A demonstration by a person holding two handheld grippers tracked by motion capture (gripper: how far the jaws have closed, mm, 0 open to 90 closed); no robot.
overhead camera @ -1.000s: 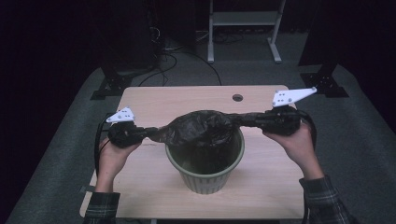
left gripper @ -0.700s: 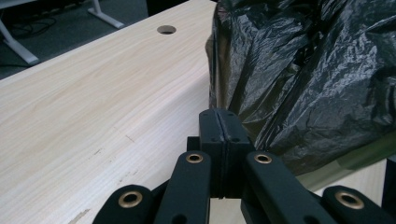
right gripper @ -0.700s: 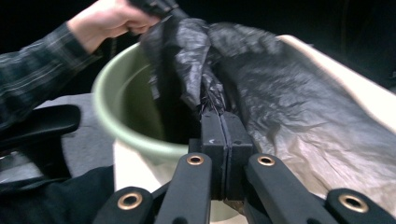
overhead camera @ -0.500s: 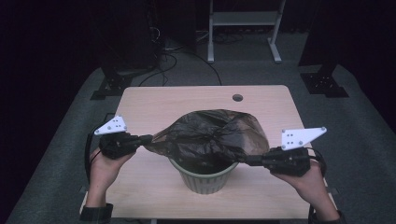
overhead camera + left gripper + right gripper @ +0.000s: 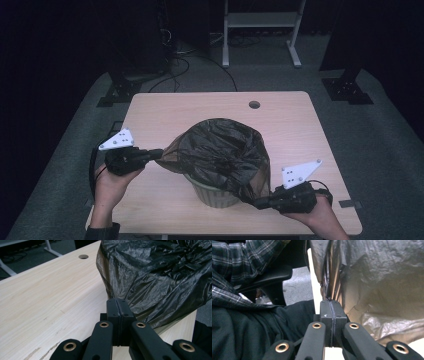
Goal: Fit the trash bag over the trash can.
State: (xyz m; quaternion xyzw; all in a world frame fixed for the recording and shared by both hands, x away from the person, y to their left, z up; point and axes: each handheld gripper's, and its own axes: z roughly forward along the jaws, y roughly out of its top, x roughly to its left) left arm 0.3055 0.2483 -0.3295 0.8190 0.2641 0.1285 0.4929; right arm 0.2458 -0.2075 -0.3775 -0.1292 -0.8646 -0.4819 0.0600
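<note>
Since a second ago your right gripper (image 5: 257, 203) has dropped from up beside the bin to the near right edge of the tabletop (image 5: 165, 107), dragging the black bag (image 5: 222, 152) out and down; your left gripper (image 5: 157, 153) shifted only slightly toward you. Both grippers are clamped shut on the bag's rim, one on each side, film pinched between the jaws. The bag sits draped over the green bin (image 5: 212, 196) at tabletop centre, stretched taut between your grips. It's thin film: light, limp, slippery, tears if yanked. Hold it at the rim edge, as you do now. Nothing else on the tabletop but a cable hole (image 5: 254, 105) at the far side. The bin's own rim is the snag; the bin is light and may tip.
</note>
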